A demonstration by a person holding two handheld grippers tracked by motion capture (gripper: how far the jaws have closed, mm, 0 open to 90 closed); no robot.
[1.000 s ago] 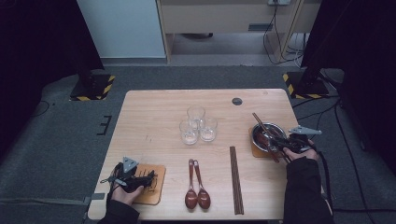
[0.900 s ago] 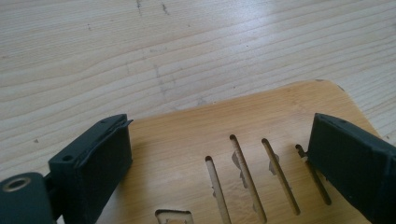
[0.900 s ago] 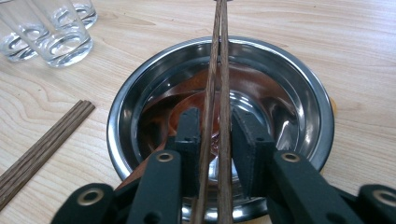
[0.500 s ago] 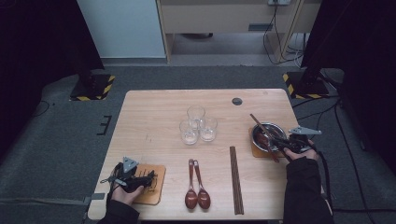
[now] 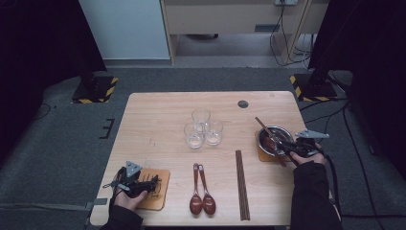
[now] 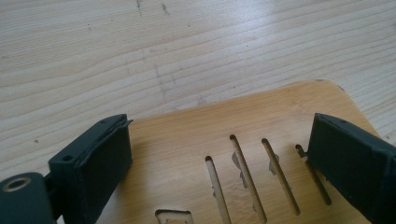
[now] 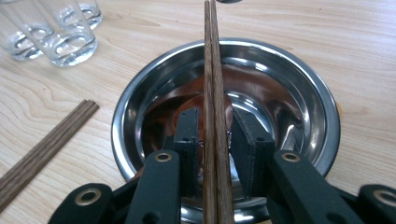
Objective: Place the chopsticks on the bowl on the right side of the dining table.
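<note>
The wooden surface carries everything, and the steel bowl near its right edge serves as the landmark. The bowl sits on a brown mat that shows under its near rim. Far to the bowl's left, at the near left corner, lies a slotted bamboo coaster; the left gripper rests over it with its jaws spread wide, one at each side of the coaster's slots and nothing between them. The right gripper reaches into the bowl from its right, its jaws having just opened a little; a pair of wooden chopsticks runs between them and slants up across the bowl's rim, with a slim gap showing on either side. Left of the bowl stand three clear glasses. Nearer the person and left of the bowl lies a second pair of chopsticks, and farther left two dark wooden spoons lie side by side.
</note>
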